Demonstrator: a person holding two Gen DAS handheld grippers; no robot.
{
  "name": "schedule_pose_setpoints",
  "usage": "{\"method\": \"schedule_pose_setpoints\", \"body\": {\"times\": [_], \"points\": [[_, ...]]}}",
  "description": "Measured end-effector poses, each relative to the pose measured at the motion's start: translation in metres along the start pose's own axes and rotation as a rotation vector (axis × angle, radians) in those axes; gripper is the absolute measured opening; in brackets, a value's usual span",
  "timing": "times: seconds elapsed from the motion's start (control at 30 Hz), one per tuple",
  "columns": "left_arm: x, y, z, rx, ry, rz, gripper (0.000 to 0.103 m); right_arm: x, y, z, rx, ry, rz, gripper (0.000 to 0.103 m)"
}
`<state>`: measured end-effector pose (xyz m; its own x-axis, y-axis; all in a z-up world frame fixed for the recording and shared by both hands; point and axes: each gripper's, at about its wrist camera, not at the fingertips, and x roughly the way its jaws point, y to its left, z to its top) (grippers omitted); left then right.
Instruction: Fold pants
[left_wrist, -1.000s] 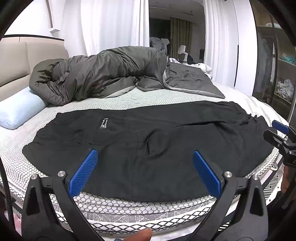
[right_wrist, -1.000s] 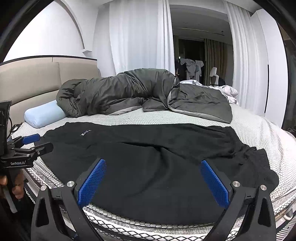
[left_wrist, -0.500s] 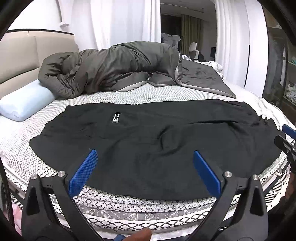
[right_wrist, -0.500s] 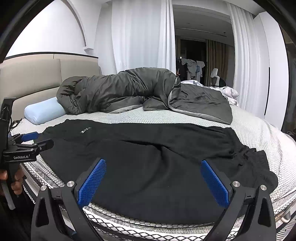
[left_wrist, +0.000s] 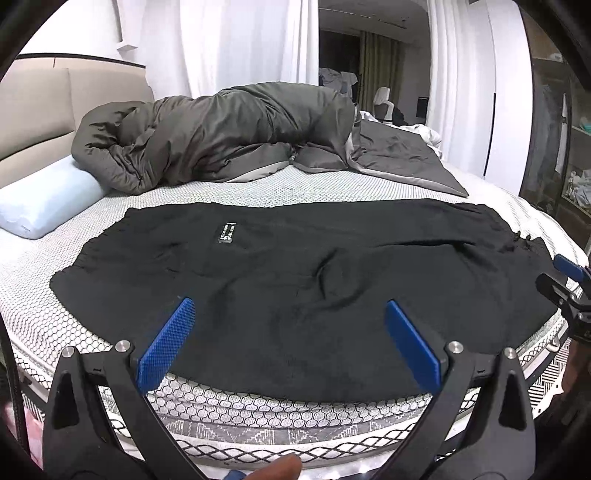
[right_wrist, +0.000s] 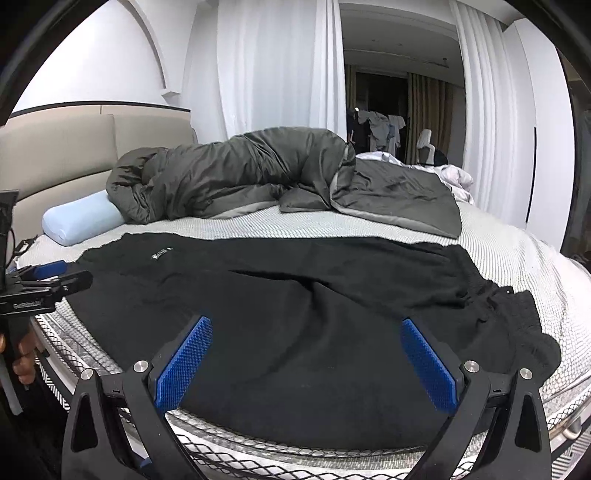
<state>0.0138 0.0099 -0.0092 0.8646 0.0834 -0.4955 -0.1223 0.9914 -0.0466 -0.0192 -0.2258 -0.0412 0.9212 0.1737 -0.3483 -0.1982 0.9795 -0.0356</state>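
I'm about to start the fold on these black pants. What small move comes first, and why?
Probably lower both tools onto the near edge of the pants. The left tool and right tool are open and hold nothing, and the pants lie spread flat across the mattress, not yet folded.

The white label (left_wrist: 227, 233) on the black pants (left_wrist: 295, 280) is too small to read. The grey duvet (left_wrist: 221, 136) hides part of the blue pillow (left_wrist: 44, 203); clutter beyond the duvet stays indistinct.

Even, soft indoor light; sharp centre, fisheye-bent edges, dark corners.
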Motion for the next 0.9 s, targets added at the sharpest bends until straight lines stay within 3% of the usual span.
{"method": "schedule_pose_setpoints", "body": {"times": [0.2,0.5,0.63,0.9], "points": [[0.014,-0.004,-0.005,0.019,0.008,-0.003,0.102,0.030,-0.014,-0.010,0.047,0.067,-0.005,0.103],[0.038,0.004,-0.014,-0.010,-0.029,-0.047,0.102,0.033,-0.010,-0.009,0.031,0.050,-0.004,0.103],[0.050,0.011,-0.013,-0.045,-0.009,-0.054,0.102,0.035,-0.009,-0.010,0.017,0.052,-0.025,0.103],[0.051,0.031,-0.012,-0.092,-0.017,-0.034,0.102,0.037,-0.023,0.003,0.060,0.049,-0.045,0.103]]}}
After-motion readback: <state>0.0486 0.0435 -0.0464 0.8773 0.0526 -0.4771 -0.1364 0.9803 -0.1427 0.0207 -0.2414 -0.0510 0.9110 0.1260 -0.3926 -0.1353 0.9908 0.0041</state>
